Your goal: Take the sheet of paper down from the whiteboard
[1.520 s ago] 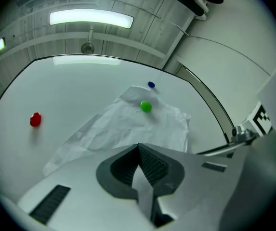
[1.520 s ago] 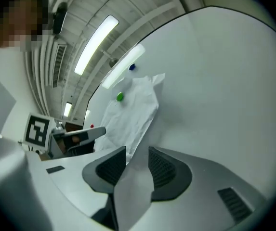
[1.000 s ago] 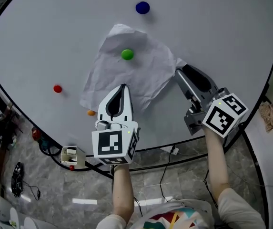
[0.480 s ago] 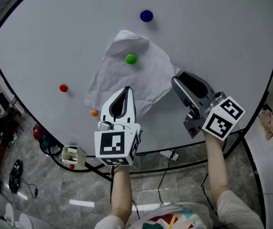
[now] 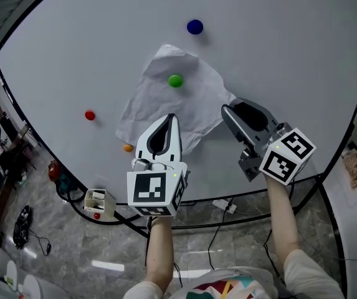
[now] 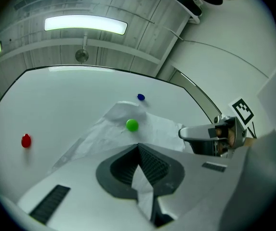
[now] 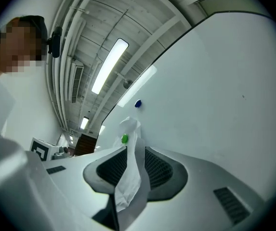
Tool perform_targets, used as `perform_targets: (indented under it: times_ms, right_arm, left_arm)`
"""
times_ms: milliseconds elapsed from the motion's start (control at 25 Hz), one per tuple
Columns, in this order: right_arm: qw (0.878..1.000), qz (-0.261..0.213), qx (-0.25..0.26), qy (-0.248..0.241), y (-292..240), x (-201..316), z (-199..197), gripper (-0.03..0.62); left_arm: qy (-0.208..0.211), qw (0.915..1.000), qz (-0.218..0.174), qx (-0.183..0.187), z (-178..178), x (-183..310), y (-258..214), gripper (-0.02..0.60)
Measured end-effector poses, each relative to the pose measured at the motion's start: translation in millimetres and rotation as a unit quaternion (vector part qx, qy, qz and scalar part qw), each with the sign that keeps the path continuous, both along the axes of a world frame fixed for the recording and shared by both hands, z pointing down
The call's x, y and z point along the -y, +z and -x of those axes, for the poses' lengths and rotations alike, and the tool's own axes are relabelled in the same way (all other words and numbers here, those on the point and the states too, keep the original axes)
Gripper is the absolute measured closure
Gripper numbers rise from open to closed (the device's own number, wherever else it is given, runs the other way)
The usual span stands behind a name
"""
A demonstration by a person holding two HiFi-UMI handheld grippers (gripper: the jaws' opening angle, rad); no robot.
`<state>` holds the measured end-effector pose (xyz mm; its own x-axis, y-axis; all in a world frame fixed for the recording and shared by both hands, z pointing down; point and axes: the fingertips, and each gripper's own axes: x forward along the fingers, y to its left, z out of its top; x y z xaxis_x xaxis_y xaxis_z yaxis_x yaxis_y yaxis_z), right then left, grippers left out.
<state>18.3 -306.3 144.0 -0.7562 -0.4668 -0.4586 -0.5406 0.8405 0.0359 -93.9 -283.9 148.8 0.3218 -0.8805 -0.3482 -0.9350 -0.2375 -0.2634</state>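
Left gripper: jaws closed, ribbed dark pads pinching a fold of the sheet of paper at its lower edge. Right gripper: jaws likewise closed on a crumpled strip of the sheet at its right-hand corner, the paper trailing down between the pads. Both gripper bodies are smooth, light-grey hard shells. The sheet is thin, white and creased, lying roughly diamond-wise on the whiteboard, its lower part lifted off the surface toward the grippers. Judgement: very light, limp, easy to tear. Edge and corner pinches suit it, but a pull should go slow and evenly with both grippers. A round green magnet sits on the upper half and looks to be the one thing pinning it, so tear risk is highest around it. Farther out on the glossy white board, off the sheet: an orange magnet, a red magnet and a blue magnet.
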Motion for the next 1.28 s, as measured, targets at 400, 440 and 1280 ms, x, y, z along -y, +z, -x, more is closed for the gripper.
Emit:
perform_targets:
  times_ms: [400, 440, 1280]
  right_arm:
    - [0.999, 0.003, -0.007, 0.036, 0.8, 5.8, -3.3, 0.565]
    - [0.999, 0.004, -0.006, 0.036, 0.5, 6.0, -3.2, 0.565]
    - [0.999, 0.014, -0.019, 0.039, 35.8, 10.0, -13.6, 0.568]
  left_arm:
    - [-0.017, 0.9981, -0.046, 0.037, -11.7, 0.1, -36.0, 0.401]
    - [-0.023, 0.9976, -0.048, 0.045, -12.9, 2.4, -41.9, 0.401]
    - [-0.089, 0.9918, -0.022, 0.089, -16.1, 33.7, -49.6, 0.417]
